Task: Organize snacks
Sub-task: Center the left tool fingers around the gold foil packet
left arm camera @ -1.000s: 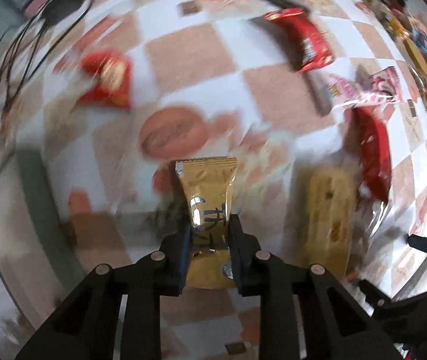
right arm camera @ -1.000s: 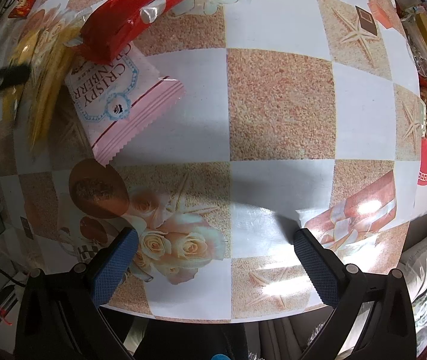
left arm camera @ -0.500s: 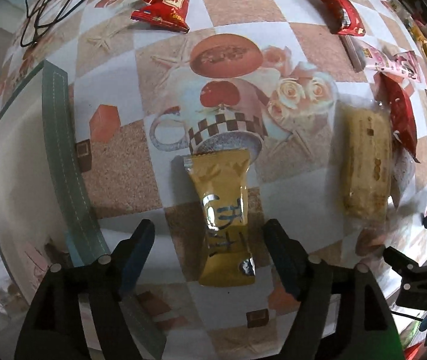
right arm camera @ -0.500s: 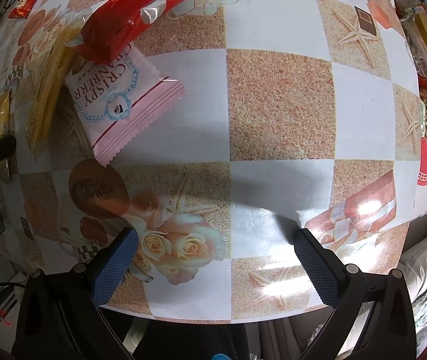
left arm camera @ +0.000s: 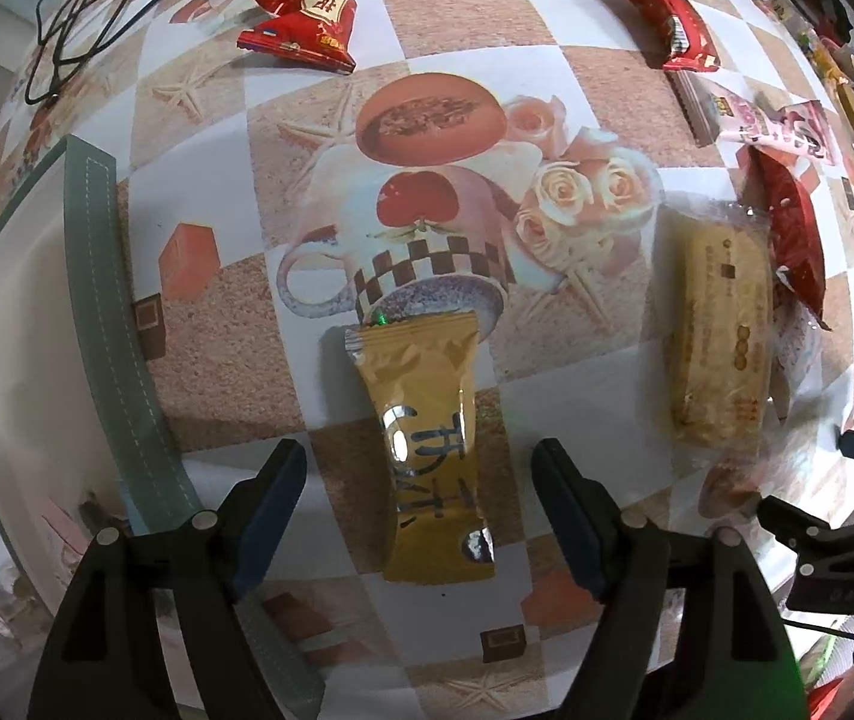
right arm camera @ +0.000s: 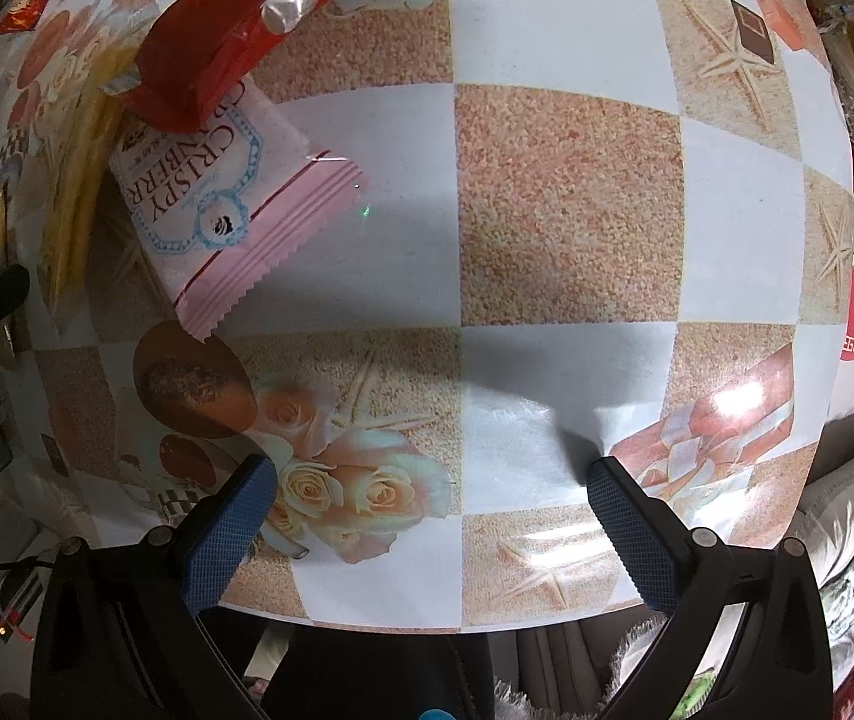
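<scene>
Now the left hand-held gripper (left arm camera: 418, 480) straddles — untouched — the gold packet (left arm camera: 427, 450).

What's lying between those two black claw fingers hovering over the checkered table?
In the left wrist view, a yellow-gold foil snack packet lies flat between the left gripper's open jaws, which have just been opening; neither touches it.

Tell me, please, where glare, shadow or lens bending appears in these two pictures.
Left wrist view: silver glare patches on the glossy yellow snack packet; the checked tablecloth bulges, fisheye. Right wrist view: bright glare on the printed ribbon of the tablecloth; soft grey shadow across the middle; sharp focus.
</scene>
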`<state>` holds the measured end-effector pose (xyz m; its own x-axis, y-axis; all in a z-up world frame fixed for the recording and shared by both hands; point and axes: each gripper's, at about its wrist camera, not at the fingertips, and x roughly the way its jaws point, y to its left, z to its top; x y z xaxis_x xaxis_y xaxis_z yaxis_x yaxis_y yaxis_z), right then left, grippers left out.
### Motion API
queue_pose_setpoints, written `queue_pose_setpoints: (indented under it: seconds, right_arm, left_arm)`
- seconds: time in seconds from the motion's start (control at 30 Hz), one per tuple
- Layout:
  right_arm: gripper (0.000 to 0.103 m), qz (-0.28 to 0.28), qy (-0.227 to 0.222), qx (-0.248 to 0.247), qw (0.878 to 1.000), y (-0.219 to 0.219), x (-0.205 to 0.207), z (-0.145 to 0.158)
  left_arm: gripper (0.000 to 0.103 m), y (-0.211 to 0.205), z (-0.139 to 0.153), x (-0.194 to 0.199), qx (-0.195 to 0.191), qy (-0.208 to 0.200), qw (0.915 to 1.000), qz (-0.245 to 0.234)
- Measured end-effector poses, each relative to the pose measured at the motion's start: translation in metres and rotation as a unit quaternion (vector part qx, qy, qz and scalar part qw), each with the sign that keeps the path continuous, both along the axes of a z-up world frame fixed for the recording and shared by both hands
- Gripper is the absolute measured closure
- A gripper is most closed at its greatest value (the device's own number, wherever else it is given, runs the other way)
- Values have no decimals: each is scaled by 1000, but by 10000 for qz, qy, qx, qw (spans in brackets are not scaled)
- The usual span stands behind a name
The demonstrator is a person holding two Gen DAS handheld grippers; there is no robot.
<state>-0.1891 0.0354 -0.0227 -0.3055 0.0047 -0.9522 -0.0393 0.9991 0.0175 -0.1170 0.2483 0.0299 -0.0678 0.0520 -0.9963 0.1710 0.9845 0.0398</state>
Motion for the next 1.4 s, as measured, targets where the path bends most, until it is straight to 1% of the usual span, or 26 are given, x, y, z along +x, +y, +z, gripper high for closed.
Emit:
queue_pose_setpoints:
  seconds: [0.03,0.07,0.17,0.27,0.3,0.37,0.43,0.5,0.63,0.73,0.77,0.93,1.03,1.17,1.27,1.4]
  right_arm:
    - [0,2,-24,-1,10000,1,2,0]
    - [0,2,-50,0,10000,1,2,0]
    - [0,1,-97,1,10000,2,4,0]
    - [0,-2,-99,1,10000,2,6,-1]
    - [0,-5,-97,0,10000,2,5,-1]
    - [0,-4,-85,-1,10000,3,7,-2]
    - [0,-5,-67,4,10000,3,6,-1]
    - [0,-4,-61,3,10000,2,0,-2]
    - [0,-5,-83,5,10000,3,1,-2]
    - [0,-7,-121,4,9999,3,-2,0]
    - [0,-9,-133,5,9999,2,-5,2]
    - [0,-20,-208,4,9998,2,-13,7]
    - [0,-17,-254,4,9997,2,-17,10]
    - [0,-13,-312,13,9995,2,-20,13]
    - [0,-19,-281,14,9996,2,-20,13]
    - [0,-25,-119,10,9999,2,-15,11]
  left_arm:
    - [22,1,1,-2,-9,1,10000,5]
    - [22,8,-5,-6,-14,-4,10000,5]
    - [19,9,-5,-5,-10,-7,10000,9]
    - [10,16,-15,-4,-2,-26,10000,26]
    - [4,18,-23,-2,8,1,10000,51]
    - [0,24,-32,2,-52,72,9998,183]
    - [0,28,-32,3,-116,88,9995,263]
    - [0,29,-30,3,-113,60,9996,235]
    - [0,30,-30,3,-132,-15,9996,230]
    - [0,33,-27,-3,-144,-83,9996,230]
    - [0,34,-22,-7,-146,-99,9996,225]
    - [0,36,-23,-13,-164,-207,9994,213]
    - [0,37,-17,-18,-176,-301,9992,199]
    - [0,38,-15,-21,-178,-309,9992,201]
    - [0,39,-13,-22,-178,-299,9992,195]
    - [0,39,-11,-24,-183,-320,9991,199]
